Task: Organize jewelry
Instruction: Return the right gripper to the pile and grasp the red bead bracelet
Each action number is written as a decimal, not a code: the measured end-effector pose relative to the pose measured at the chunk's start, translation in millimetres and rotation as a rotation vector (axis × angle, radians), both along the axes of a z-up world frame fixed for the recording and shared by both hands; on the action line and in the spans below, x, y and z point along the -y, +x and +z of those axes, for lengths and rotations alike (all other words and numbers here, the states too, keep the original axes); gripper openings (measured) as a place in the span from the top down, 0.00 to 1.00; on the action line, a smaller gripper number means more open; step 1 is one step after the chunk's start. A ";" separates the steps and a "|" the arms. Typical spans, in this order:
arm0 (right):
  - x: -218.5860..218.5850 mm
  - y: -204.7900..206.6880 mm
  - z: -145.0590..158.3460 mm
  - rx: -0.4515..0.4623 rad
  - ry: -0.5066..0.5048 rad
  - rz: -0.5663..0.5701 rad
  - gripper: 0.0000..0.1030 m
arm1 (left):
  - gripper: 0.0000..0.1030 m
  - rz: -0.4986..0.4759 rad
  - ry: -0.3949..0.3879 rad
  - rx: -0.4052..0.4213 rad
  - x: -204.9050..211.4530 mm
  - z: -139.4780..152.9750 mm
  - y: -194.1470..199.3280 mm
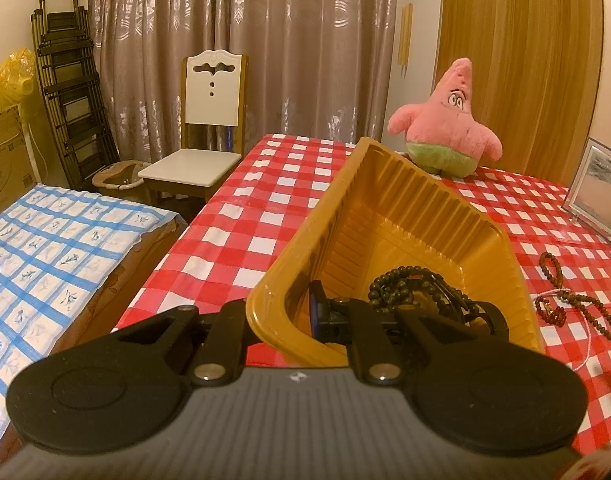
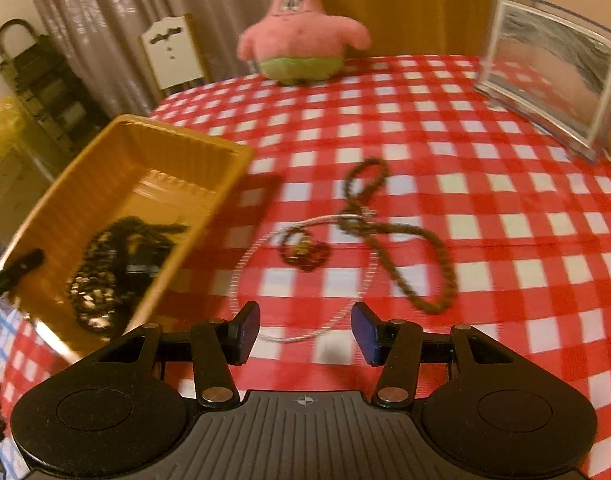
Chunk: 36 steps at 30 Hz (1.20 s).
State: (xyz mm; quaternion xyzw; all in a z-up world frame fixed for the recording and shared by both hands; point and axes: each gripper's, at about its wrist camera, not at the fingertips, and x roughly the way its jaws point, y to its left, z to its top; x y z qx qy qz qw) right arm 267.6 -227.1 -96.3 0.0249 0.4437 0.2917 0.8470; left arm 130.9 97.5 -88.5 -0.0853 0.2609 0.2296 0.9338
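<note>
The left gripper is pressed together on the near wall of the ribbed amber plastic tray, one finger inside and one outside the rim, tipping the tray up toward the camera. A tangle of dark green bead strands lies in the low end of the tray, just beyond that pinch.

In the right wrist view the right gripper stands spread with nothing between its blue pads, hovering over the red-and-white checked cloth of the bench. The jewelry still to gather lies at centre frame: a long brown beaded necklace looped in a loose figure-eight, a small dark red bead bracelet with a gold-coloured charm, and a thin white cord loop whose near arc lies just ahead of the fingertips. The three overlap near the middle of the frame.

All of it looks light, limp and likely to slide on the smooth cloth. The thin cord offers little to bite and may slip between the pads. The beaded necklace seems the surer hold: pinch across a bunched stretch, where the loops cross, so the beads key against the pads. Lifting one piece will probably drag the others, and hanging lengths will swing, so the tray rim needs clearing.
</note>
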 end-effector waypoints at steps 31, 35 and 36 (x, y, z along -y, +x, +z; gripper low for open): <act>-59.5 40.6 -33.4 0.138 -0.120 0.195 0.61 | 0.89 0.000 0.002 -0.005 0.2 -0.2 -2.0; -68.8 42.3 -35.6 0.150 -0.133 0.220 0.63 | 0.89 0.000 0.003 -0.005 0.4 0.2 -1.3; -70.1 42.6 -36.0 0.153 -0.136 0.223 0.63 | 0.89 0.000 0.003 -0.005 0.4 0.3 -1.0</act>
